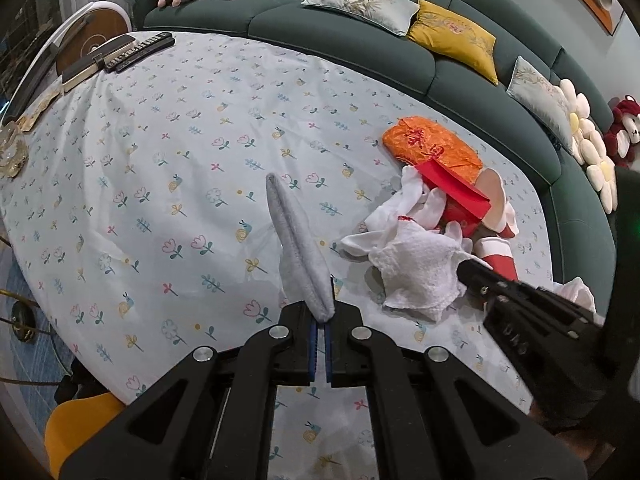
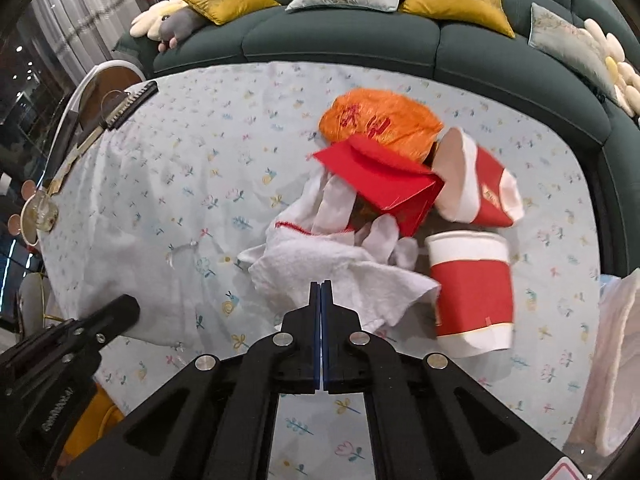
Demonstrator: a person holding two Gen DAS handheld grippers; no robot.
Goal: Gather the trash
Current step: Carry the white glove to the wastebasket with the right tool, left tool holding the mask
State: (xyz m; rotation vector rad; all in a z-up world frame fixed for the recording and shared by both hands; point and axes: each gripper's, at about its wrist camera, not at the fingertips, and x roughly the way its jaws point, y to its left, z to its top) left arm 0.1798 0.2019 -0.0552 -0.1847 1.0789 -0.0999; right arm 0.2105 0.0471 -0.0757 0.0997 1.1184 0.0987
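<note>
**Listener:** Left wrist view first, please. What does it show?

**Me:** My left tool (image 1: 320, 322) is closed on a folded grey cloth (image 1: 298, 248). The cloth's long axis runs up and away from the tool, over the flowered sheet on the desk (image 1: 160, 160). Off to its right lies the trash pile, and my right tool (image 1: 474, 276) reaches into that pile from the lower right.

**Listener:** And your right tool, what has it got?

**Me:** In the right wrist view the right tool's two sides are pressed together, tips over the near edge of a white towel (image 2: 332, 268). It looks pinched on a fold of that towel, though the tips cover the exact contact.

**Listener:** Where is the rest of the trash from there?

**Me:** Straight ahead of the right tool and a little to the right. A red paper cup (image 2: 472, 288) lies on its side just beside the towel. A second cup (image 2: 476, 176) lies farther back, next to a red envelope (image 2: 380, 180) and an orange bag (image 2: 380, 124). A white glove (image 2: 336, 204) sits under the envelope. My right hand is plainly nearer to all of it.

**Listener:** Anything unclear?

**Me:** What lies beneath the envelope is hidden, and I see no bin in either view.
</note>
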